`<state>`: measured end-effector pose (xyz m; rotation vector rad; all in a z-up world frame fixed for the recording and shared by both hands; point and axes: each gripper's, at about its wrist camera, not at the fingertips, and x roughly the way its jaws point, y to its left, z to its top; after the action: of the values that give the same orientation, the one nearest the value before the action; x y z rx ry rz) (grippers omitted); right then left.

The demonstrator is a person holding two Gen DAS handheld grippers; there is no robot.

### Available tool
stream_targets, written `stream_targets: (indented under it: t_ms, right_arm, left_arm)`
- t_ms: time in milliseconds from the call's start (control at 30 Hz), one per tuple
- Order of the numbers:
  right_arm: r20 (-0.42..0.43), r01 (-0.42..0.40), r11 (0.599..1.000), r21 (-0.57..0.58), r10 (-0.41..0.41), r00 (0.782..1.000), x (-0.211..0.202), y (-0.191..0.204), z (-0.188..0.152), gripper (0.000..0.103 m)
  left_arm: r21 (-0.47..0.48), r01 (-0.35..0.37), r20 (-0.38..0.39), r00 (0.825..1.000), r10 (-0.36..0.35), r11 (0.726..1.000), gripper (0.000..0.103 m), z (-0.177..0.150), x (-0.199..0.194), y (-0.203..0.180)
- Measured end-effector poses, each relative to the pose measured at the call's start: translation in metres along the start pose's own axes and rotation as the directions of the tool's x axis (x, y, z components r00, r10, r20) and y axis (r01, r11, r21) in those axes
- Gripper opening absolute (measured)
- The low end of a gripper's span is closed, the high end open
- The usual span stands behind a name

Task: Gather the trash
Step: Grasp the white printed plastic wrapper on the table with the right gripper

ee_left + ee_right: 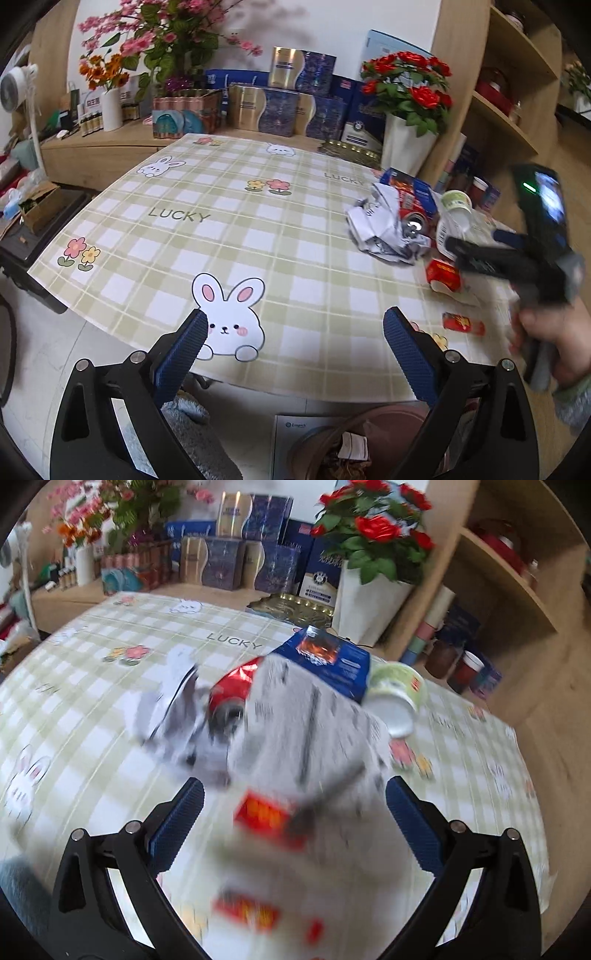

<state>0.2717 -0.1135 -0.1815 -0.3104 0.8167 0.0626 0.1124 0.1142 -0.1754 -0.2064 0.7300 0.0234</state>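
Note:
A heap of trash lies on the checked tablecloth (229, 236): crumpled paper (384, 229), a red can (413, 225), a blue box (410, 188), a green-and-white cup (458, 205) on its side, a small red carton (443, 275) and a red wrapper (463, 323). My left gripper (295, 332) is open over the near table edge with nothing between its fingers. My right gripper (295, 805) is open above the heap. In its blurred view the red carton (269, 818) lies between the fingers, the crumpled paper (177, 709), the can (232, 694) and a printed sheet (314, 720) beyond it. A hand (546, 339) holds that gripper (476, 240).
Below the near table edge stands a brownish bin (332, 450) with scraps inside. A white vase of red roses (406, 147), gift boxes (280, 107) and more flowers line the back. Wooden shelves (517, 92) rise at the right. A fan (14, 88) stands at the left.

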Motion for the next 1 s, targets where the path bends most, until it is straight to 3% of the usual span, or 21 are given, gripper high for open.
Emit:
stream_targets:
  t_ms: [233,433,500,600,833,900,1000]
  right_arm:
    - [-0.115,0.07,0.998,-0.003,-0.07,0.991,0.057,0.01,0.04,0.093]
    - [-0.204,-0.005,1.0,0.019,0.009,0.979,0.068,0.007,0.043,0.064]
    - [-0.189,-0.021,1.0,0.023,0.025,0.982,0.061,0.004,0.043,0.048]
    - [-0.146,-0.048,0.998,0.045,0.054,0.988,0.042,-0.01,0.044,0.035]
    - [-0.016,-0.176,0.957,0.229,0.184,0.983,-0.013,-0.087,0.032,0.029]
    - [0.014,-0.207,0.934,0.292,0.213,0.977,-0.023,-0.113,0.022,0.029]
    - [0.084,-0.285,0.864,0.414,0.276,0.958,-0.035,-0.155,-0.002,0.029]
  left_arm:
    - [-0.016,-0.004,-0.007,1.0,0.004,1.0,0.094,-0.001,0.011,0.009]
    - [-0.028,0.002,-0.026,1.0,-0.003,1.0,0.094,-0.004,0.017,0.007]
    - [-0.023,0.009,-0.025,1.0,-0.01,1.0,0.094,-0.004,0.016,0.003]
    - [-0.01,0.017,-0.021,1.0,-0.018,1.0,0.094,-0.004,0.013,-0.003]
    - [0.032,0.04,-0.015,0.999,-0.04,0.999,0.094,-0.002,0.005,-0.023]
    - [0.046,0.047,-0.016,0.999,-0.047,0.998,0.094,-0.001,0.005,-0.029]
    - [0.063,0.062,-0.023,0.998,-0.061,0.996,0.094,0.002,0.006,-0.039]
